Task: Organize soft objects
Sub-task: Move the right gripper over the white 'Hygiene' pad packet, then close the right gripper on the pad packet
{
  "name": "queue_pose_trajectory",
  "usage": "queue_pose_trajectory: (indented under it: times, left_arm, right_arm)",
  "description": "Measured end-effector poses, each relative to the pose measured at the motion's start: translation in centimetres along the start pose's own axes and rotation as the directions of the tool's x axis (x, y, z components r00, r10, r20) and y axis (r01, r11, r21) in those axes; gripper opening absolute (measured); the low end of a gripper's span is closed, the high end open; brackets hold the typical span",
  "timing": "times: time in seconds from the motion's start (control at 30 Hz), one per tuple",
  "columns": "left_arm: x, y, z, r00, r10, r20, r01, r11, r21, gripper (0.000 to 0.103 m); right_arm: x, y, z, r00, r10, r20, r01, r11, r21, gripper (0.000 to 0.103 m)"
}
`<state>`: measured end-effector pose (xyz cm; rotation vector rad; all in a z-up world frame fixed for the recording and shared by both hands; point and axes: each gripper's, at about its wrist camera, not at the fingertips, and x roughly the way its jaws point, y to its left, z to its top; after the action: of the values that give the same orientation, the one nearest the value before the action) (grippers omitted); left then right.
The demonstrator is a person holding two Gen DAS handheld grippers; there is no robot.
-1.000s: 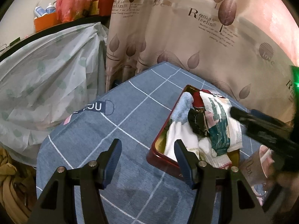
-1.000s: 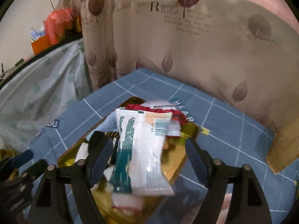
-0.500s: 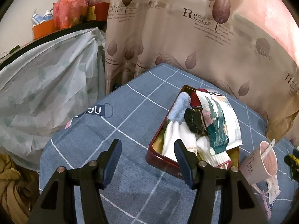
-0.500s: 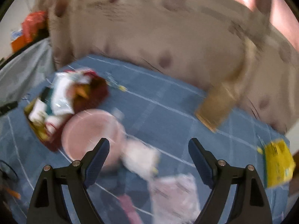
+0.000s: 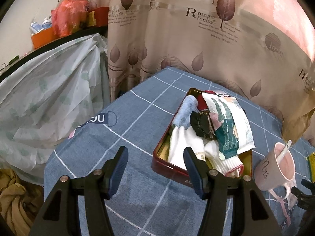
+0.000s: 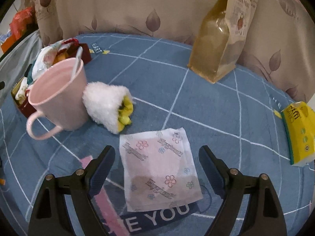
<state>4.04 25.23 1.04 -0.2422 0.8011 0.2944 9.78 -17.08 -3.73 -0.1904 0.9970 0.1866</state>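
A red tin tray (image 5: pixel 167 166) with a gold inside holds a pile of soft things: a blue fluffy sock (image 5: pixel 185 114), white socks (image 5: pixel 183 143) and a white-and-green packet (image 5: pixel 230 125) on top. My left gripper (image 5: pixel 155 167) hovers open and empty by the tray's near left corner. In the right wrist view my right gripper (image 6: pixel 157 155) stands open over a flat pink flowered tissue packet (image 6: pixel 159 173), which lies on the cloth between its fingers, untouched. A rolled white fluffy sock (image 6: pixel 106 106) with yellow inside lies beyond, next to a pink mug (image 6: pixel 59 94).
The pink mug (image 5: pixel 275 169) with a spoon stands just right of the tray. A brown paper bag (image 6: pixel 220 39) stands at the back by the curtain. A yellow tissue box (image 6: pixel 297 131) lies at the right edge. A plastic-covered heap (image 5: pixel 39 102) flanks the blue checked cloth (image 5: pixel 137 118).
My right gripper has swung away from the tray, to the right and down, and now hangs over the pink packet. The white-and-green packet stays in the tray. The left gripper has kept still.
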Motion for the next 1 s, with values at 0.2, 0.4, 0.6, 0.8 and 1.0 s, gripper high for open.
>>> queue_pose_trajectory:
  times: [0.2,0.4,0.6,0.8,1.0]
  left_arm:
    - [0.1,-1.2,-0.4,1.0,0.011,0.004,-0.011,0.999,0.053,0.06]
    - [0.0,-3.0,-0.9,1.0,-0.001,0.009,0.0,0.992,0.122,0.06]
    - [-1.3,-6.8,-2.1,0.997,-0.079,-0.008,0.079,0.974,0.212,0.06]
    - [-3.0,-11.7,-3.7,0.978,-0.201,-0.05,0.206,0.935,0.287,0.06]
    - [-4.7,-17.8,-5.0,0.947,-0.304,-0.099,0.319,0.87,0.376,0.06]
  right_arm:
    - [1.5,-0.9,-0.6,1.0,-0.009,-0.019,0.009,1.0,0.001,0.086]
    - [2.0,-2.0,-1.3,0.998,0.064,-0.001,-0.063,0.996,0.06,0.089]
    - [2.1,-1.7,-1.7,0.998,0.065,0.016,-0.066,0.997,0.037,0.09]
    - [2.1,-1.8,-1.8,0.997,0.068,0.026,-0.069,0.997,0.03,0.091]
    - [2.1,-1.8,-1.8,0.998,0.057,0.029,-0.058,0.998,0.021,0.09]
